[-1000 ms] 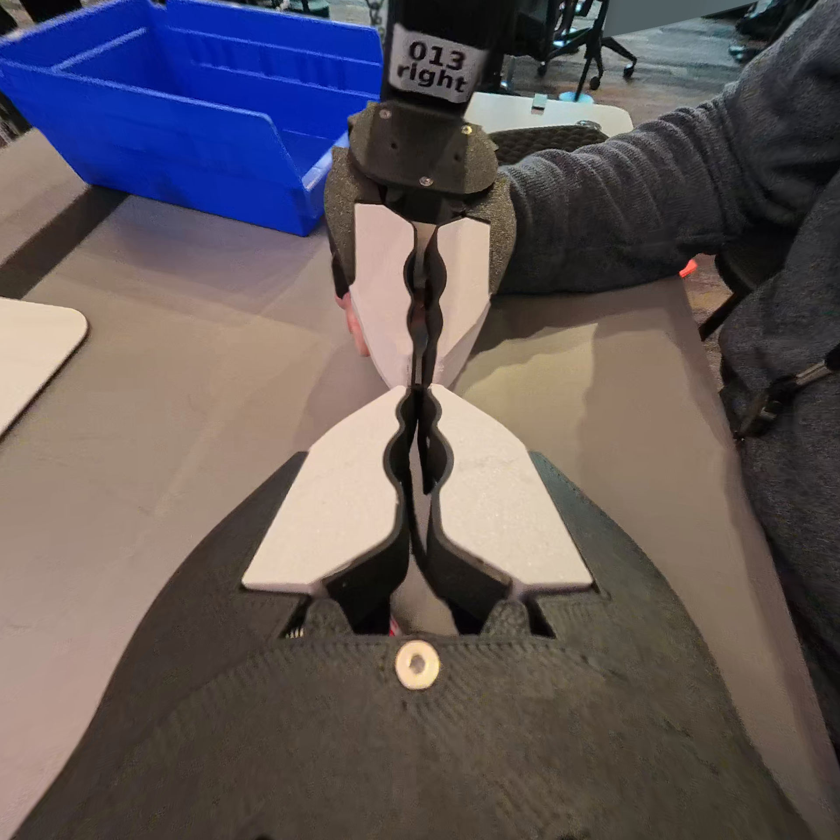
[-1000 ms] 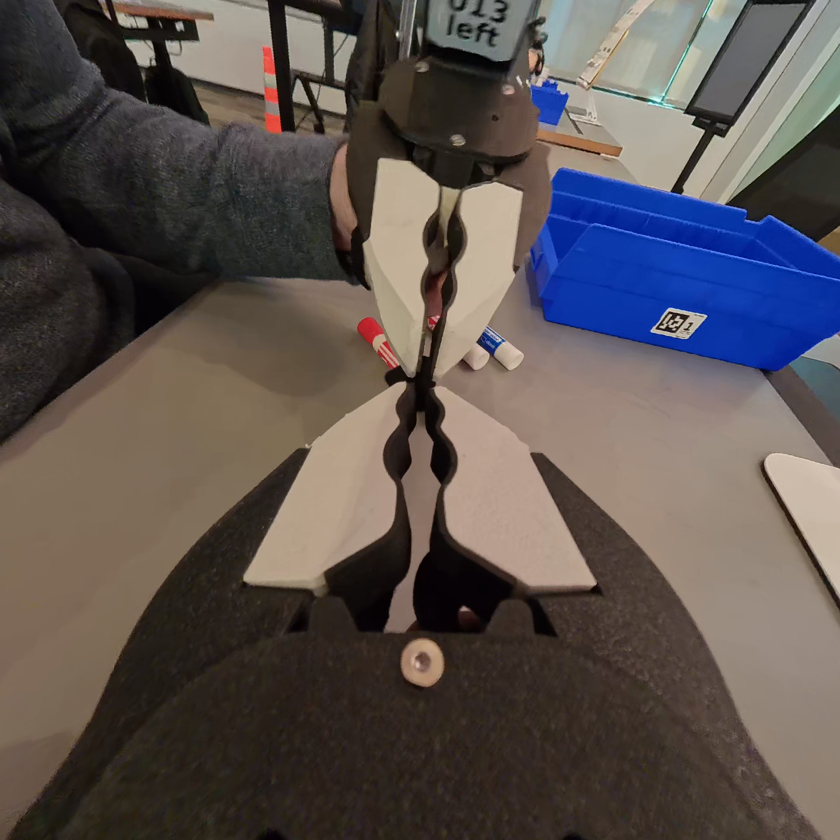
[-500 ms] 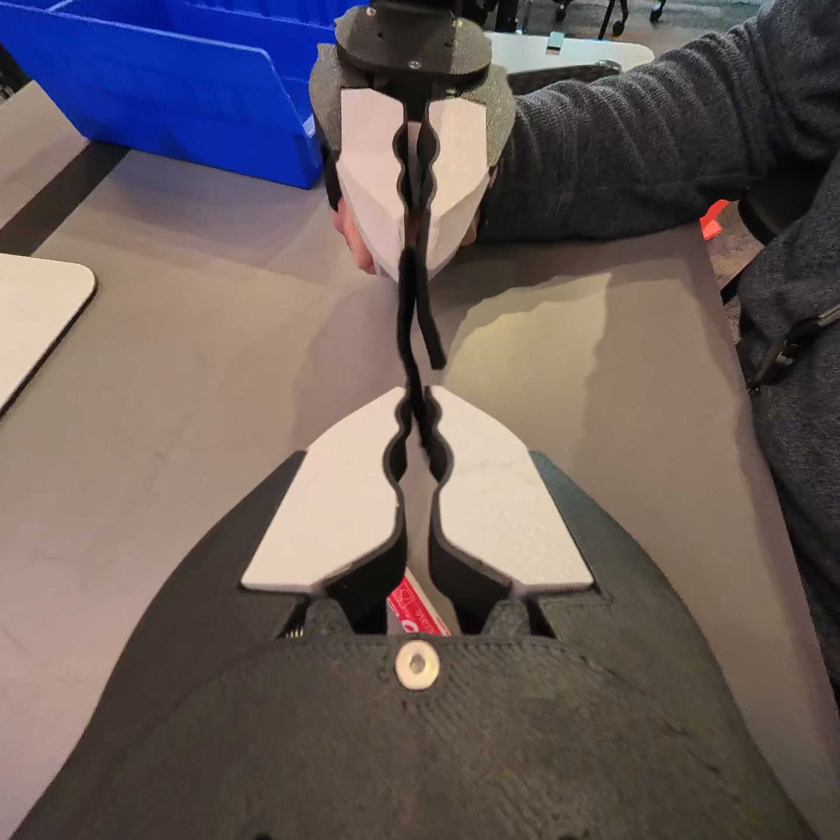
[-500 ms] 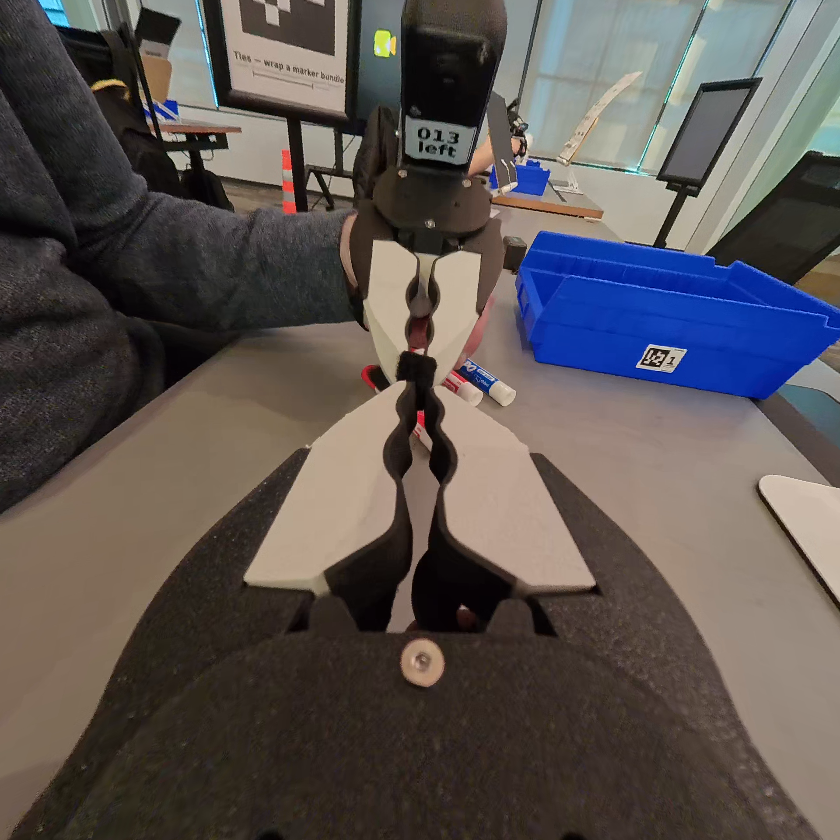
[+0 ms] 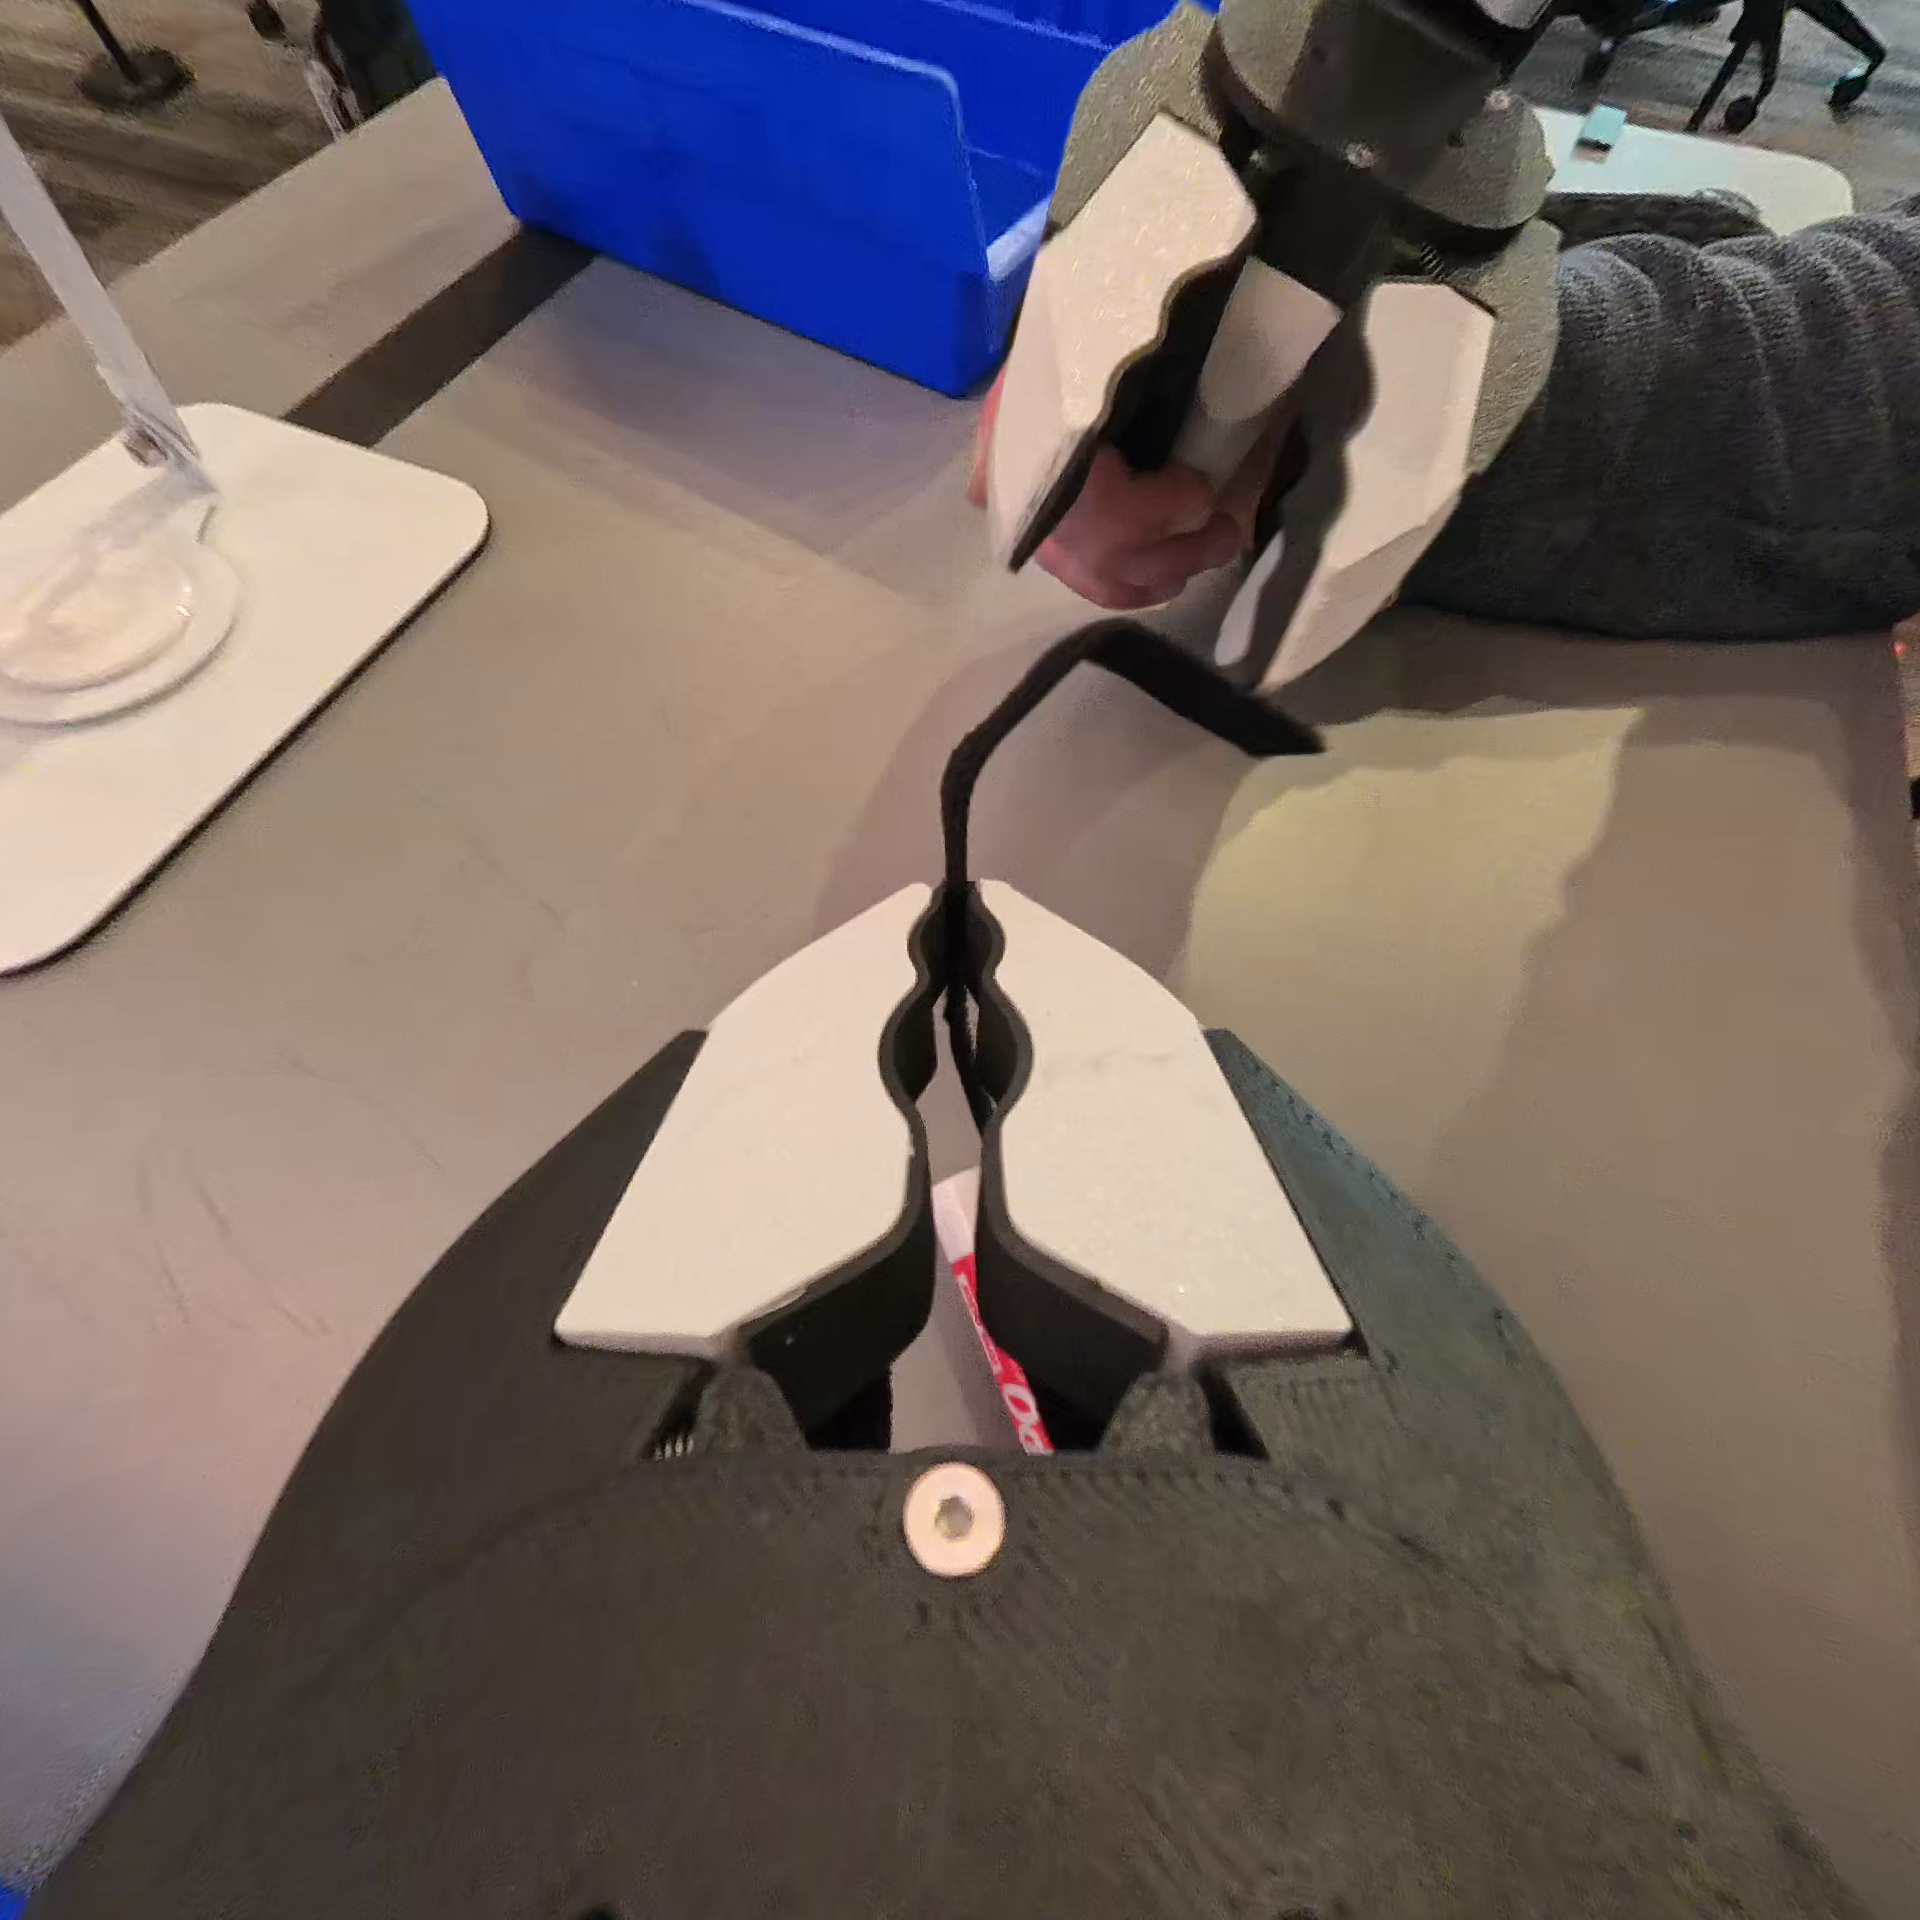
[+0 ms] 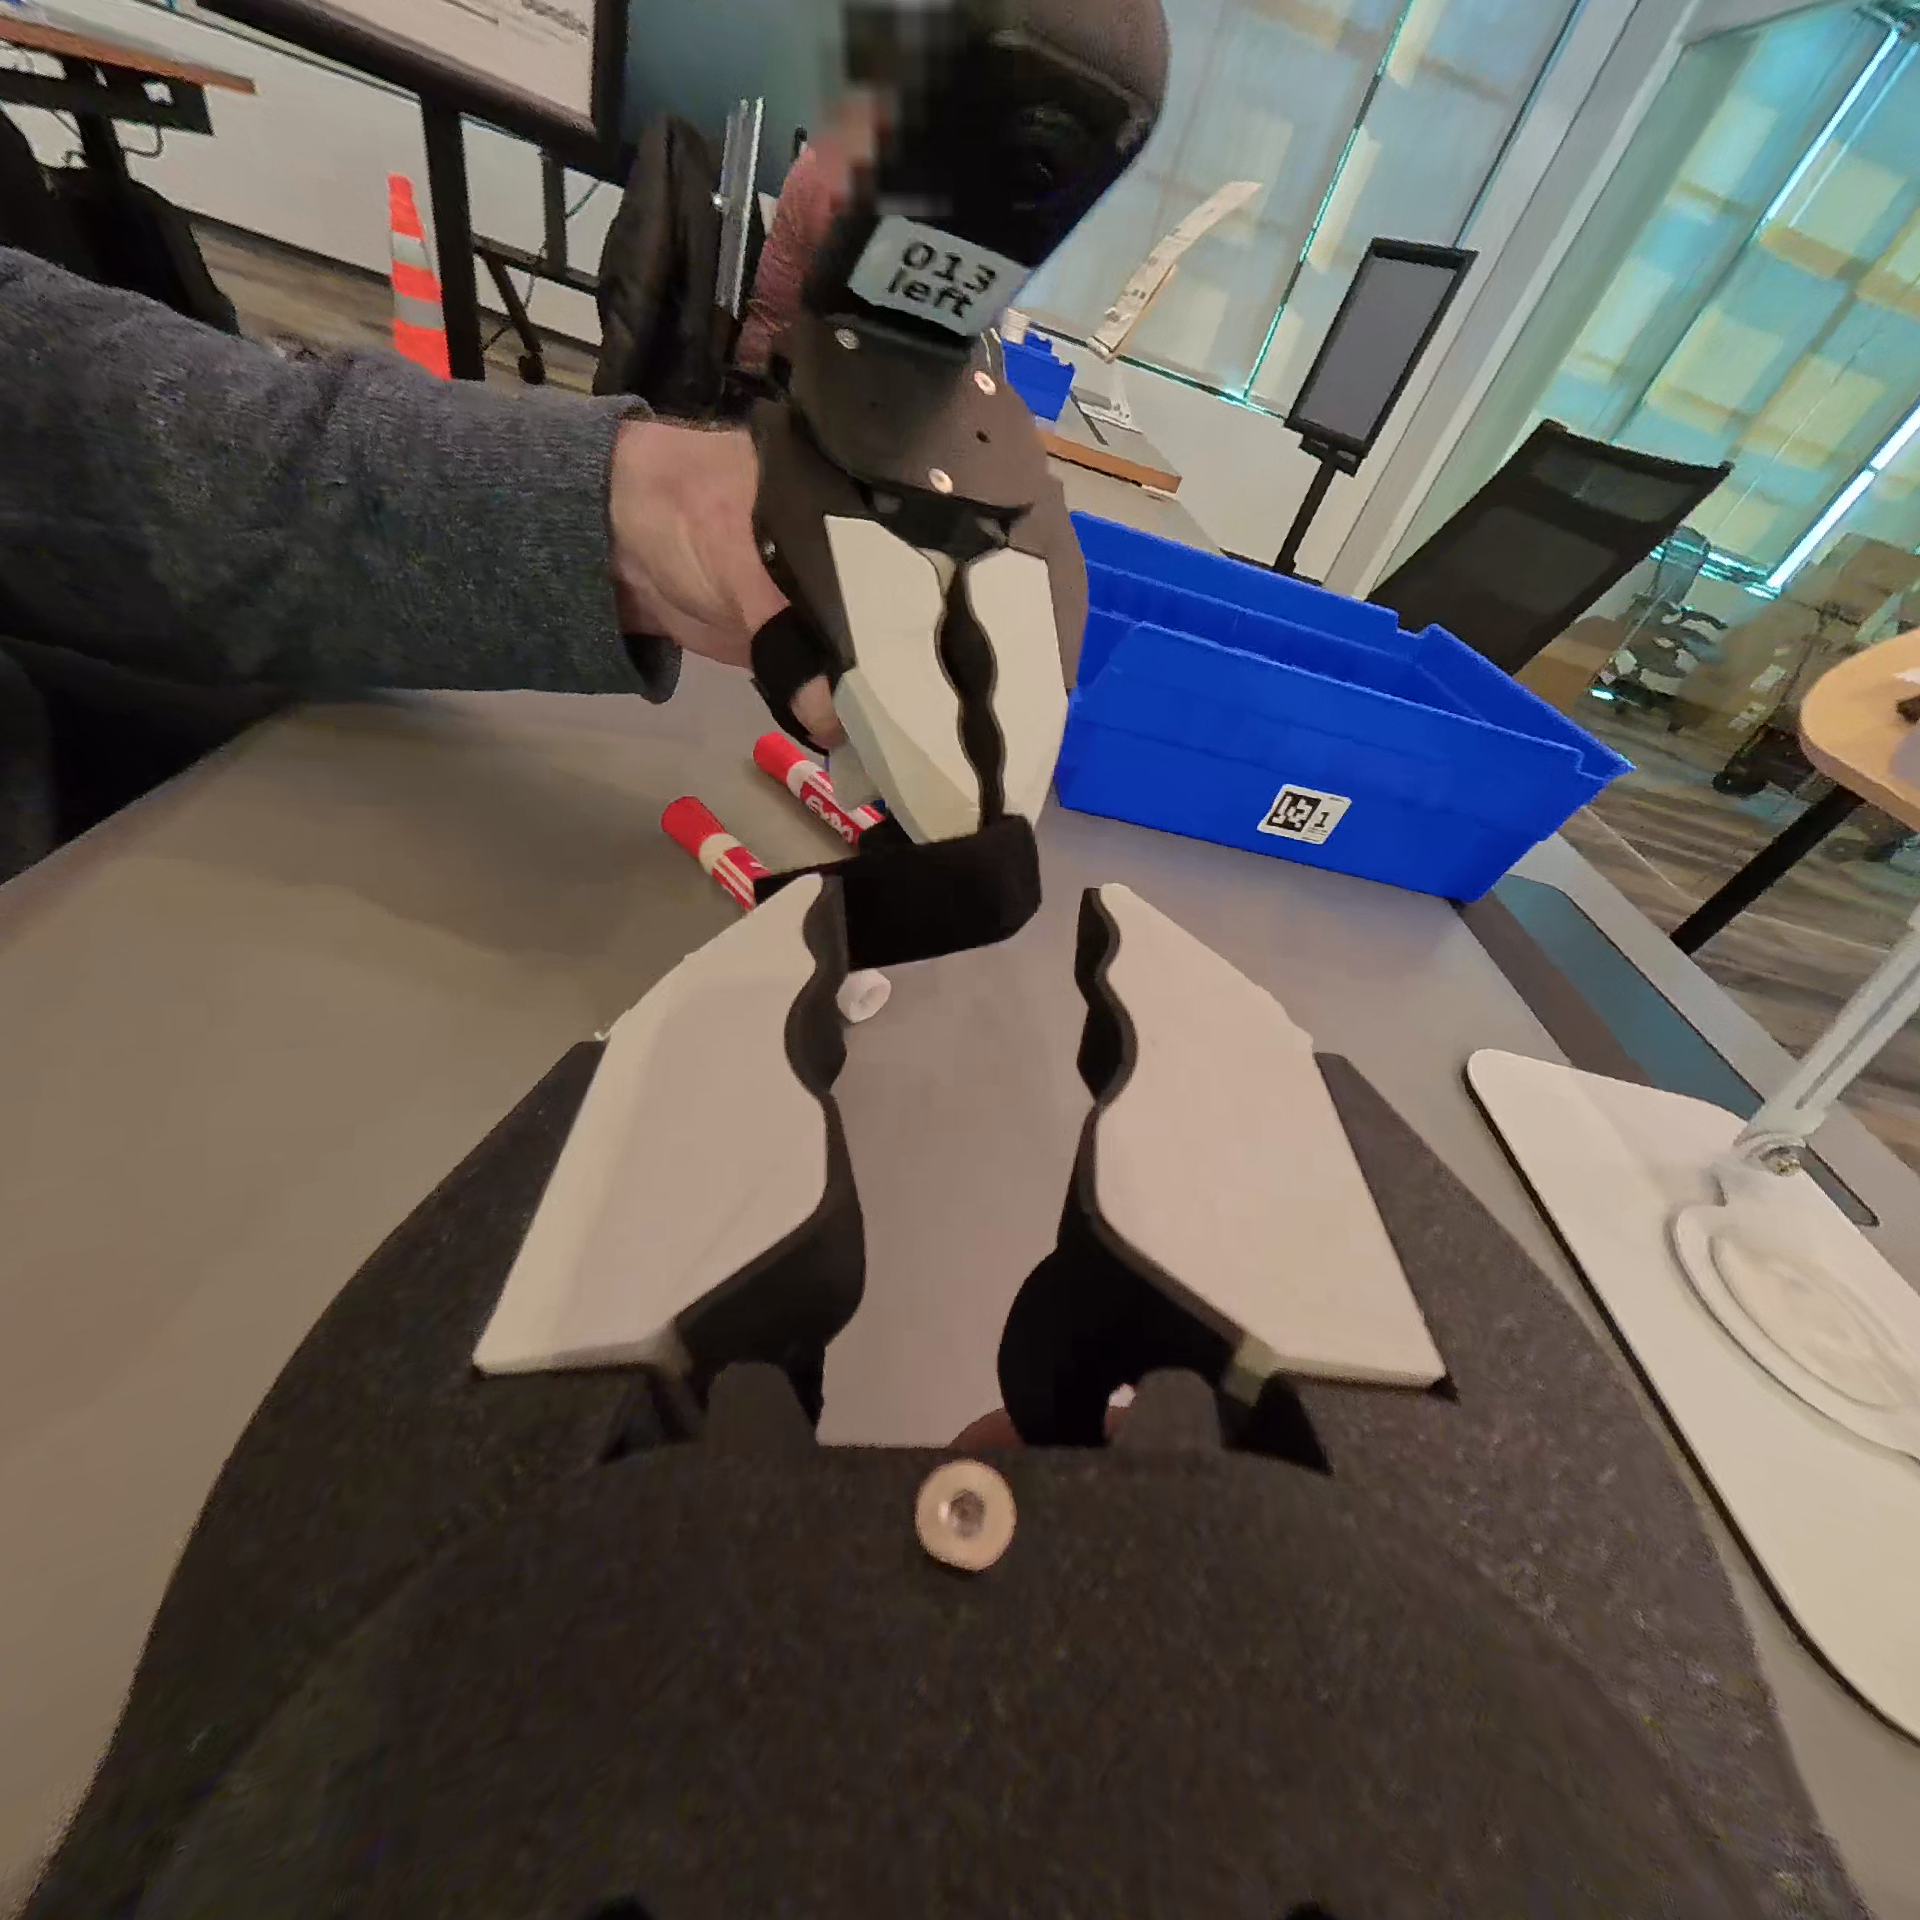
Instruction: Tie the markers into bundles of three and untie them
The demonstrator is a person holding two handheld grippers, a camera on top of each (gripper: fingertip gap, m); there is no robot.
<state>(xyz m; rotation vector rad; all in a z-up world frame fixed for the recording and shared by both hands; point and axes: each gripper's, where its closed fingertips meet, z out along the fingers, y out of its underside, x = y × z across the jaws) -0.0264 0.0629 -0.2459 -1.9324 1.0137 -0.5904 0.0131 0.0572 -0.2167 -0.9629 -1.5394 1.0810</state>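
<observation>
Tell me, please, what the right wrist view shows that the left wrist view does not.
Only the right wrist view shows two red-capped markers lying on the table and the left tongs' outer side.

Only the left wrist view shows the black strap clamped in the left tongs, its free end bent over, and one marker beneath them.

Both show the strap, the blue bin, the white stand base, and the right tongs open.

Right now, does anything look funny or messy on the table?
A little. The black strap dangles loose, pinched only by the left hand-held gripper; the right hand-held gripper is open and holds nothing. The red markers lie scattered and untied on the grey table, outside the blue bin. Nothing looks broken or spilled.
</observation>
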